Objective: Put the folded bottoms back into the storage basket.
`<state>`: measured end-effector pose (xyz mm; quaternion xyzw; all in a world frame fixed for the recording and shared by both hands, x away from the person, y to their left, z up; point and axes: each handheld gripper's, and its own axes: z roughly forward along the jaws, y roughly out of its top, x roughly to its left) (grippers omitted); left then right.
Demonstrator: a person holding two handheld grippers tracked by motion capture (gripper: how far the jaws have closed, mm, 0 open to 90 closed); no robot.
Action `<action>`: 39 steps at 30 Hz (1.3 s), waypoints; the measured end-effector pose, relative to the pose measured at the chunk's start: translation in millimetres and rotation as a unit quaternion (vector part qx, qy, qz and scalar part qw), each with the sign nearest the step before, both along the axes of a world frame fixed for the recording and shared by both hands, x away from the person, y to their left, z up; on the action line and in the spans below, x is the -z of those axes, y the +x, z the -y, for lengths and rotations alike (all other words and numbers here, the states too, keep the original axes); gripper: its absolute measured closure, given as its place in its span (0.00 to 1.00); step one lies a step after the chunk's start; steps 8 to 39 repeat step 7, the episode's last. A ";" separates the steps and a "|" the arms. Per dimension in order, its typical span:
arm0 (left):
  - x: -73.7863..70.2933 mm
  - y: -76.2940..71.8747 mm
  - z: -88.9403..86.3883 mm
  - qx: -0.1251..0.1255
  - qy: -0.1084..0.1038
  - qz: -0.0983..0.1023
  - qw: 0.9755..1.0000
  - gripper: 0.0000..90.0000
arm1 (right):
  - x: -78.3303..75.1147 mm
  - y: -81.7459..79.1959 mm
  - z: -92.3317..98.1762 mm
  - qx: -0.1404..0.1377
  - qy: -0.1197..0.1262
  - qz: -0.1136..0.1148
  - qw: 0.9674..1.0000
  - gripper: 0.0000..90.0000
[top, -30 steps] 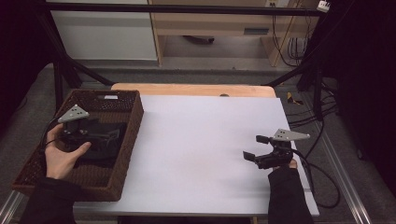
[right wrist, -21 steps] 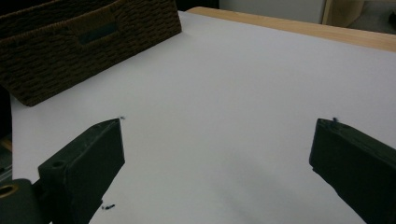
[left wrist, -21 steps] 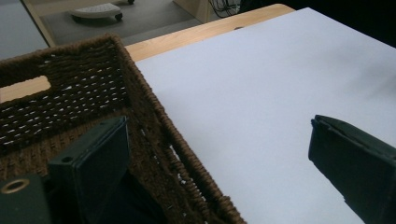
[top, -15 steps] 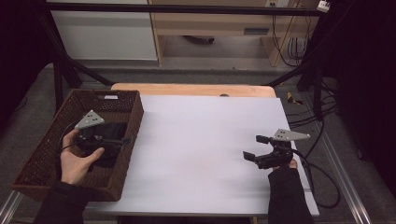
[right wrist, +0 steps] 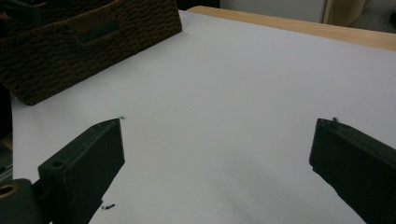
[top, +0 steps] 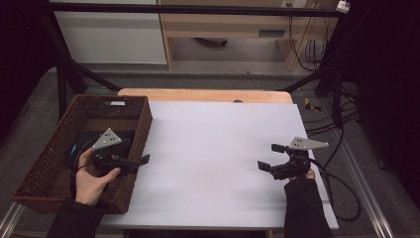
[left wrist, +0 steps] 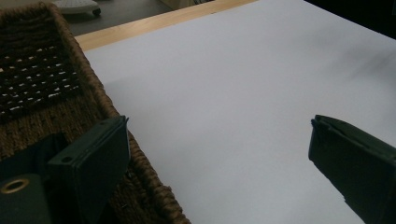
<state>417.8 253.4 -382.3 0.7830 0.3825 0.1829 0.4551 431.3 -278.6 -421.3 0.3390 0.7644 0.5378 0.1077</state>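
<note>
Straddling the near wall of the woven basket [top: 59, 148], the left gripper [top: 143, 160] sits at the lower left of the high view, its jaws wide apart and holding nothing. In the left gripper view one jaw hangs over the basket rim [left wrist: 116, 121] and the other over the bare white table sheet [left wrist: 243, 93].

A dark flat object [top: 84, 141], with a spot of blue at its edge, lies on the basket floor, up and to the left of the left gripper's jaws in the high view. What it is cannot be told. Its long axis appears to run roughly along the basket's length, though the hand [top: 91, 181] and the grey plate hide much of it.

The left gripper is far nearer to it. The right gripper [top: 267, 157] rests at the lower right of the frame, well apart from the basket, jaws likewise spread wide and empty over white sheet [right wrist: 224, 93].

Against the earlier frames: the left gripper was deeper inside the basket, over the dark object; it has since travelled right, toward the basket's wall and the table, with nothing in its jaws. The right gripper has not shifted.

Judgement: any pickup from the basket means turning back up-left.
</note>
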 end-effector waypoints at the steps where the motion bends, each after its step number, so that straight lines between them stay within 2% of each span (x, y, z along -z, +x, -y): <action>1: 1.7 0.5 0.2 -0.001 0.001 -0.002 1.000 0.06 | 0.0 0.0 0.1 0.000 0.000 0.000 1.000 0.04; 7: 5.8 0.9 0.2 -0.003 0.008 -0.004 1.000 0.06 | 0.8 0.5 -0.7 0.000 -0.002 -0.003 1.000 0.04; 39: 5.8 0.9 0.2 -0.003 0.008 -0.004 1.000 0.06 | 0.8 0.5 -0.7 0.000 -0.002 -0.003 1.000 0.04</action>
